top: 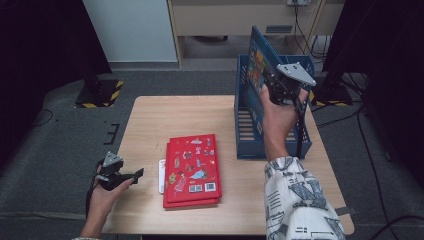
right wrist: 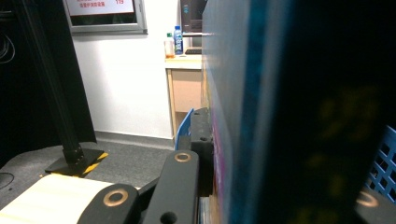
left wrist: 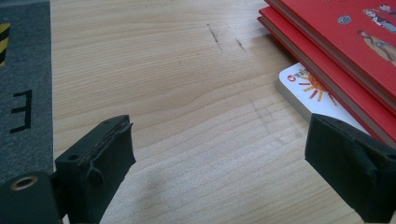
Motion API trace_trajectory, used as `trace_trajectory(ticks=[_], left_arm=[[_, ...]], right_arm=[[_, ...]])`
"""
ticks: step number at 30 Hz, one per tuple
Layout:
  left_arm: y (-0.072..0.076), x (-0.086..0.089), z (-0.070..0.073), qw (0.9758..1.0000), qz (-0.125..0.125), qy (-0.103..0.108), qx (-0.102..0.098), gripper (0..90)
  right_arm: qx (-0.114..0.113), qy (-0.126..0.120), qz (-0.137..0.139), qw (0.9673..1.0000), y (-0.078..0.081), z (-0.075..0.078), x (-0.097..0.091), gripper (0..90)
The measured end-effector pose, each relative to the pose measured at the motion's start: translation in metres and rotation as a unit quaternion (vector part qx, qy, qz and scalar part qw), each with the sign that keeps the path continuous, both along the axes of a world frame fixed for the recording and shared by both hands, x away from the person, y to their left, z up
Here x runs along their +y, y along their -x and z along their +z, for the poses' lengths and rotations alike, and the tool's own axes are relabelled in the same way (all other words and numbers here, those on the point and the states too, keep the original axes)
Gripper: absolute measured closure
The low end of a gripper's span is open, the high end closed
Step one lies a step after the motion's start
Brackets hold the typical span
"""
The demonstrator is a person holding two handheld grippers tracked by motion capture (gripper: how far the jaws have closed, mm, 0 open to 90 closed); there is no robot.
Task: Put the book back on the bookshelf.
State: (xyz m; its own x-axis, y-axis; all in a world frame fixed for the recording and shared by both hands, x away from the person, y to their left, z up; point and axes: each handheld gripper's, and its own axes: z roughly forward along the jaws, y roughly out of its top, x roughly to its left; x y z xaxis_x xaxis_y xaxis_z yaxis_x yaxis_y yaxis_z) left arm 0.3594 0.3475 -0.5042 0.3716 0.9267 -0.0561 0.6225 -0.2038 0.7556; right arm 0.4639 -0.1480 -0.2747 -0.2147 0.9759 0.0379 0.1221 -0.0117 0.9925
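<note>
Blue book sits clamped in the right gripper, held upright and tilted over the blue crate, lower edge down inside the crate near its left wall. Right gripper view: jaws pressed flat on the book, cover close and blurred, crate mesh at the lower right corner. Right hand comes up from the near side of the crate, patterned sleeve below it. Crate stands on the wooden table, at its far right part. Red books, two stacked, lie flat left of the crate, near the table's middle front; a white book pokes out from under their left edge. Left gripper is well left of the crate, low over the table's front left corner, just beside the red stack, pointing toward it. Left gripper view: jaws wide apart, nothing between them, bare table beneath, red books and white book just ahead by the right jaw. Left hand wraps the gripper body.
</note>
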Motion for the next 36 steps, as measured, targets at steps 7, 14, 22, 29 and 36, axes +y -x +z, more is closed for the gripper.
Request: trace_trajectory(ticks=[7, 14, 22, 29, 36], left_arm=[[0.000, -0.001, 0.000, 1.0000, -0.002, -0.003, 0.001, 7.2], [0.001, -0.001, 0.000, 1.0000, -0.001, 0.000, 0.000, 7.2], [0.001, -0.001, 0.000, 1.0000, -0.003, 0.000, 0.001, 7.2], [0.000, -0.001, 0.000, 1.0000, -0.003, 0.000, 0.001, 7.3], [0.001, -0.002, 0.000, 1.0000, -0.003, -0.001, 0.002, 7.3]], right_arm=[[0.001, -0.010, -0.001, 0.9999, -0.004, -0.002, -0.001, 83.4], [0.000, -0.018, -0.006, 0.9998, -0.010, -0.006, 0.000, 83.4], [-0.007, -0.018, -0.011, 0.9997, -0.015, -0.010, -0.001, 83.4], [-0.006, -0.021, -0.013, 0.9997, -0.018, -0.016, -0.003, 83.4], [-0.013, -0.014, -0.013, 0.9997, -0.018, -0.021, 0.000, 83.4]])
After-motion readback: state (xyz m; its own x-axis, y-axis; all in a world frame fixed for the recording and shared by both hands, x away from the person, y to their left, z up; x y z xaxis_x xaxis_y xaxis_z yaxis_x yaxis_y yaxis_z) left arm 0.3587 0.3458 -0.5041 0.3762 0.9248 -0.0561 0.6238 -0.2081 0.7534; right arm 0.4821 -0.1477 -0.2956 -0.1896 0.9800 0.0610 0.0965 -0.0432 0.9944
